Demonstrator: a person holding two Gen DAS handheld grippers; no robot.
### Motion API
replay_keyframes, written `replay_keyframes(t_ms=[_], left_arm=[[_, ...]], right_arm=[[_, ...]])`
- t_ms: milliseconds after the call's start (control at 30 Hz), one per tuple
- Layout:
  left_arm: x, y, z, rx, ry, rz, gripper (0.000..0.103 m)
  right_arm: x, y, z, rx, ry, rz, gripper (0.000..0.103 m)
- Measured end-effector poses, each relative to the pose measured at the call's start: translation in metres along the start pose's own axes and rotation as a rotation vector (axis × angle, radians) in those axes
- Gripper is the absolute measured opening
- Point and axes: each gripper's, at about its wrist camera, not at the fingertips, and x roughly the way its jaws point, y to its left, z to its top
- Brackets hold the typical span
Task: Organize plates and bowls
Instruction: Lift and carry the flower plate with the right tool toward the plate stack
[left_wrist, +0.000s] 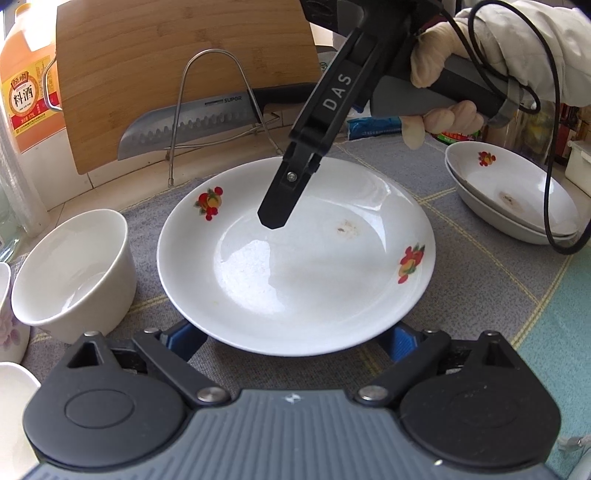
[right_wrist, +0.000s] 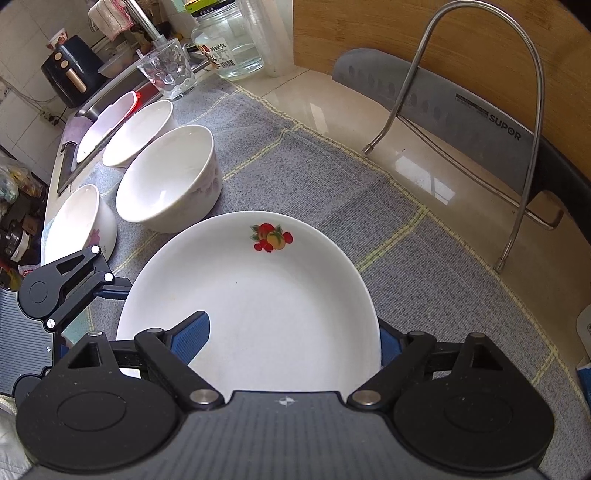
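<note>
A white plate with fruit prints (left_wrist: 295, 258) lies on the grey mat; it also shows in the right wrist view (right_wrist: 258, 306). My right gripper (right_wrist: 295, 339) has one finger (right_wrist: 192, 336) over the plate and the other below its rim, and it shows from outside in the left wrist view (left_wrist: 275, 218); I cannot tell if it clamps. My left gripper (left_wrist: 291, 341) is open, its fingers (left_wrist: 184, 338) spread under the plate's near rim. Two stacked plates (left_wrist: 509, 195) sit at the right. White bowls (right_wrist: 170, 181) stand to the left, one beside the plate (left_wrist: 74, 269).
A wire rack (right_wrist: 517, 147) holds a bamboo cutting board (left_wrist: 166, 74) and a Supor knife (left_wrist: 192, 125) behind the plate. A cooking wine jug (left_wrist: 29, 85) stands at the far left. A glass cup (right_wrist: 166, 72), a jar (right_wrist: 229, 44) and the sink (right_wrist: 107, 110) lie beyond the bowls.
</note>
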Motion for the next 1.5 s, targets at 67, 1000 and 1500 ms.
replay_keyframes(t_ms=[67, 1000, 1500], left_arm=[[-0.005, -0.001, 0.001, 0.003, 0.000, -0.015, 0.096], [-0.045, -0.062, 0.031, 0.168, -0.067, -0.216, 0.096], [-0.020, -0.099, 0.046, 0.251, -0.057, -0.323, 0.096]], right_arm=[[-0.003, 0.004, -0.004, 0.006, -0.001, -0.007, 0.093], [-0.098, 0.012, -0.111, 0.188, -0.128, -0.142, 0.093], [-0.132, -0.014, -0.178, 0.315, -0.171, -0.199, 0.093]])
